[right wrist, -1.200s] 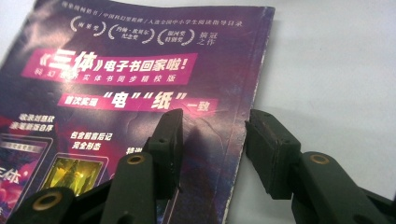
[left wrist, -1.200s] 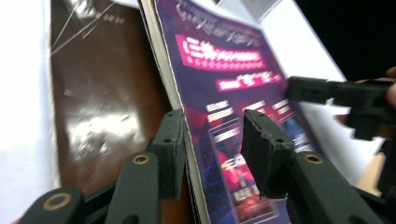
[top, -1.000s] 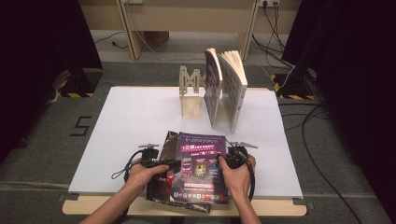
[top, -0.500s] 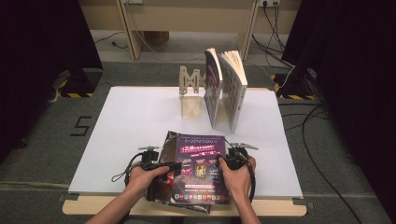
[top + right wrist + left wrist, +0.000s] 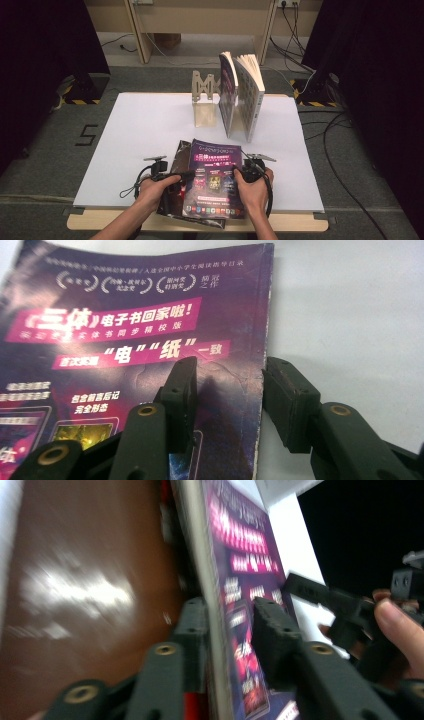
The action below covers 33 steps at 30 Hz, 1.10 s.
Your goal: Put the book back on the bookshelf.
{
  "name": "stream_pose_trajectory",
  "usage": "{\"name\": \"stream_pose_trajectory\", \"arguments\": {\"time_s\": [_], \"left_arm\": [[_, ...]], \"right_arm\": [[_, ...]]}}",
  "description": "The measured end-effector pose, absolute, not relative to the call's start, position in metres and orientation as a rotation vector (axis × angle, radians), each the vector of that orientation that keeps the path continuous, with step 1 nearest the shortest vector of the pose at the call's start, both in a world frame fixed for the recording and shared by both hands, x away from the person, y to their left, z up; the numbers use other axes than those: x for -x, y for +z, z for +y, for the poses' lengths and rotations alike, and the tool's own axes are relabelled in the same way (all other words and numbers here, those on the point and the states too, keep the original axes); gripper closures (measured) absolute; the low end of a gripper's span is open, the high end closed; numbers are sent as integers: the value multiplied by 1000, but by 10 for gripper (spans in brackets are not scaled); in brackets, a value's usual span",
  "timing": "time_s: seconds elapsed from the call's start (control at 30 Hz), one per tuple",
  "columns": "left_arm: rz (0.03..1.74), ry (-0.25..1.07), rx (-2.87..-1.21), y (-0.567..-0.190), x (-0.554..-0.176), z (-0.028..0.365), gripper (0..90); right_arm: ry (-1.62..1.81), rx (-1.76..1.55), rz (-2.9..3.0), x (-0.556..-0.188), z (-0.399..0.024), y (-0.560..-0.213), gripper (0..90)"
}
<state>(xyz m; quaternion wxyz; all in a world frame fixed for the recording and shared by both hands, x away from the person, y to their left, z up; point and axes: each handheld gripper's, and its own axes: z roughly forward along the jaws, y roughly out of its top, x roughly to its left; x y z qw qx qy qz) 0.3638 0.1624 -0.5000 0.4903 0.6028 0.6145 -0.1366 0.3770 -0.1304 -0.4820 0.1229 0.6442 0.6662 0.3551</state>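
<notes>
A: What do the two grippers have between their jaws?

B: The left gripper (image 5: 227,630) has just been closing its jaws, and they now sit narrow on either side of the raised front cover of the purple magazine (image 5: 214,177). In the left gripper view one jaw is behind the cover's edge and the other on its printed face, both looking pressed against it, though the picture is blurred.

A: And the right one?

B: The right gripper (image 5: 227,390) stands about half open. Its left jaw lies on the purple cover and its right jaw on the white table sheet (image 5: 145,130), so the magazine's right edge runs between them. The pads do not pinch it.

A: Where is the magazine relative to them?

B: It lies at the near edge of the table, in the middle, with the left gripper (image 5: 167,176) at its left side and the right gripper (image 5: 245,175) at its right side. Its cover is lifted on the left, showing a glossy brown page (image 5: 90,590) beneath.

A: How many of each thing?

B: One magazine and two grippers, one in each hand. At the far side stand two books (image 5: 241,95) upright, touching, just right of one wooden bookend (image 5: 204,97).
</notes>
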Motion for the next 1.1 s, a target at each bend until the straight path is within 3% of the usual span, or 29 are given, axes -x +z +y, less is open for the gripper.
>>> {"name": "stream_pose_trajectory", "arguments": {"time_s": [0.1,0.27,0.6,1.1], "left_arm": [[1474,-288,-1519,-505,-361,155,733],[1416,-328,-1554,-500,-362,164,830],[1403,-447,-1642,-501,-372,180,828],[1424,-413,-1689,-497,-389,190,818]], "right_arm": [[1044,-1878,1955,-377,-129,-482,575],[1048,-1863,2036,-382,-135,-480,567],[1067,-1855,2096,-413,-139,-472,530],[1070,-1839,2124,-459,-122,-472,521]]}}
